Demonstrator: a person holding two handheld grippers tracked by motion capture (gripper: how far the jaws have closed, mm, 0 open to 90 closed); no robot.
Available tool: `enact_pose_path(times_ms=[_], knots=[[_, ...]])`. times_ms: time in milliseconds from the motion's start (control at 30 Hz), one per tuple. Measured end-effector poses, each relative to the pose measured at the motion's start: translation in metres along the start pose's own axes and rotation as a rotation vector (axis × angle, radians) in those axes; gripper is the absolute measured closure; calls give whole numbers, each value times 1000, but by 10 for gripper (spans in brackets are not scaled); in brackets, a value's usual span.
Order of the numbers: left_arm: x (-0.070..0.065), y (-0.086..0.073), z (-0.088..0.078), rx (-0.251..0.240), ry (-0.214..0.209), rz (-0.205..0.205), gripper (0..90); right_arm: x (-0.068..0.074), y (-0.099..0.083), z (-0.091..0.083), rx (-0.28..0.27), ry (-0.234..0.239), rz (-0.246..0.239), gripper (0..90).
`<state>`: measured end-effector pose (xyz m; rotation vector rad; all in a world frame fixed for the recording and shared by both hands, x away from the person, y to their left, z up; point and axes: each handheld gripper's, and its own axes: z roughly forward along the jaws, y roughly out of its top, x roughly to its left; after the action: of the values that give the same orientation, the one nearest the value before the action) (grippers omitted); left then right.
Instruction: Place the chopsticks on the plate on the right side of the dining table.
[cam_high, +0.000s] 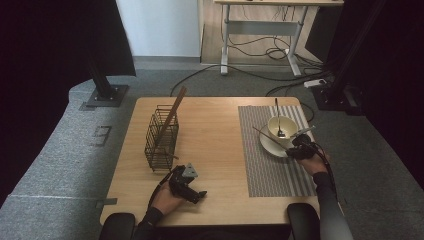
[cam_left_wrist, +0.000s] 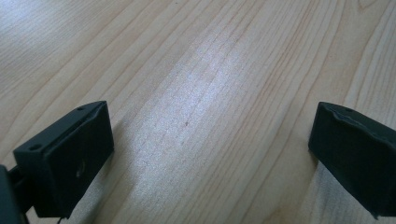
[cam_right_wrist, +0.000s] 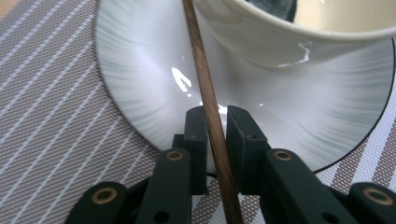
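1. On the wooden table (cam_high: 215, 130), largest item first: the bare middle stretch separates two work zones, a storage side at left and a place setting at right.
2. Striped placemat (cam_high: 265, 165) covers the right part of the table, probably to mark the setting and protect the wood.
3. Black wire basket (cam_high: 161, 140) stands left of centre. One wooden chopstick (cam_high: 172, 114) leans in it, its top tilted toward the far right. Judgement: the basket serves as the utensil holder.
4. White plate (cam_right_wrist: 140, 79) sits on the far part of the placemat, with the white bowl (cam_high: 281, 126) on it. A dark spoon (cam_high: 278, 117) rests in the bowl, handle pointing far.
5. Left gripper (cam_high: 192, 190) rests low over bare wood at the near edge, jaws wide apart with nothing between them. Judgement: parked, idle.
6. Right gripper (cam_right_wrist: 215, 135) is at the near right rim of the plate, jaws closed against a second chopstick (cam_right_wrist: 205, 88), which slants up across the plate's near rim. Judgement: held near one end for leverage, either way of travel possible.
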<state>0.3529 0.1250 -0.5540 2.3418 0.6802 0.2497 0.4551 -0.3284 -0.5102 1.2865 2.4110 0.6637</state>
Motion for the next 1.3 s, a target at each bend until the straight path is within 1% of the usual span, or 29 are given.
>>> enact_pose_path(times_ms=[67,133,200,267,333,433,500,567,600,633,667,700,733,800,833,900,933,1000,1100,1200,1300], knots=[[0,0,0,0,0,0,0,-2,-2,2,-8,-1,17,717],[0,0,0,0,1,0,0,-3,-3,0,-12,-3,21,701],[0,0,0,0,1,0,0,-3,-3,-5,-38,-3,25,676],[0,0,0,-1,0,-1,0,-1,-3,-11,-59,-7,26,630],[0,0,0,0,0,0,0,1,-3,-19,-89,2,35,573],[0,0,0,3,0,4,0,5,-6,-26,-119,20,43,477],[0,0,0,3,1,5,0,10,-9,-29,-137,28,45,393],[0,0,0,2,1,5,0,16,-14,-30,-146,38,44,341],[0,0,0,2,1,5,0,19,-16,-30,-145,35,41,290],[0,0,0,2,0,6,0,22,-18,-29,-144,21,42,239],[0,0,0,2,0,5,1,25,-20,-29,-147,13,42,213],[0,0,0,1,0,5,2,27,-22,-28,-146,24,40,181],[0,0,0,1,0,5,2,29,-24,-27,-153,31,48,147],[0,0,0,0,-1,6,5,32,-28,-27,-178,26,69,129],[0,0,0,0,-1,6,6,34,-30,-26,-186,34,71,121],[0,0,0,-1,-2,5,6,35,-33,-24,-214,58,92,109],[0,0,0,-1,-1,6,6,35,-34,-23,-216,65,97,104],[0,0,0,0,-1,6,6,35,-37,-18,-201,65,105,79],[0,0,0,-1,-1,6,6,33,-40,-13,-195,53,116,77],[0,0,0,-1,-2,6,6,30,-41,-8,-181,12,123,45],[0,0,0,-1,-2,5,6,27,-41,-7,-180,-11,136,14]])
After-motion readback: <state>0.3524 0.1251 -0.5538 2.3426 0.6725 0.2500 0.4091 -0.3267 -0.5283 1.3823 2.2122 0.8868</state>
